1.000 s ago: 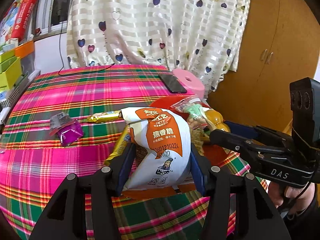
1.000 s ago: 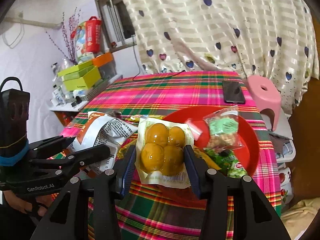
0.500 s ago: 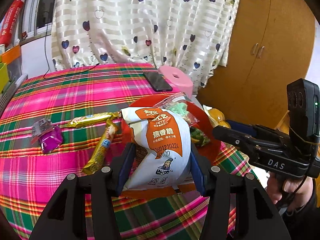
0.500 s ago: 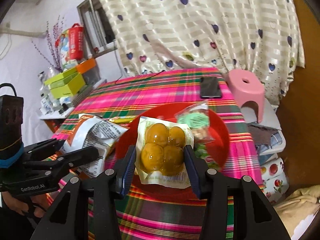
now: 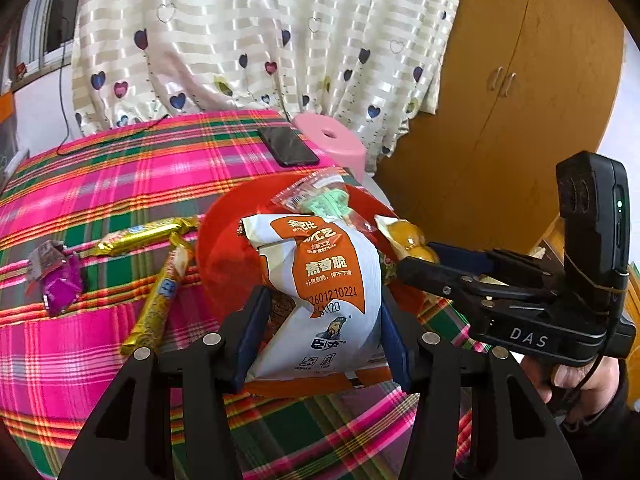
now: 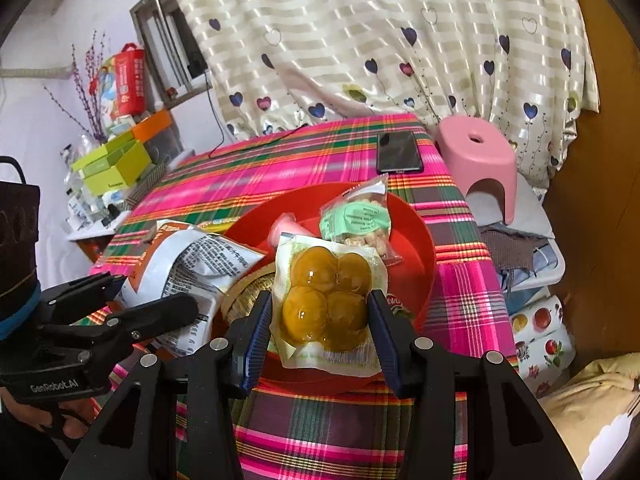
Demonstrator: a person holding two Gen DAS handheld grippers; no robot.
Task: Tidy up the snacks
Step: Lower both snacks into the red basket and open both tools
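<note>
Left tool (image 5: 320,324) pinches white-orange snack bag (image 5: 320,300), frame centre, above red plate (image 5: 224,240). Right tool (image 6: 320,320) pinches yellow-ball pack (image 6: 326,300) over the plate, likely for dropping. Gold bars (image 5: 160,292) wait on desk (image 5: 80,360).

Table (image 5: 120,184) under pink-green plaid cloth. Red bowl (image 5: 224,248) sits near right front edge. Black phone (image 5: 287,151) flat at far right corner, dark cable (image 5: 108,136) trailing along far edge. Left of bowl: two gold-wrapped bars (image 5: 144,234) (image 5: 158,300), ends nearly touching, one lying across, one angled toward front. Further left, purple packet (image 5: 60,286) with crumpled silver wrapper (image 5: 42,258) against it.
</note>
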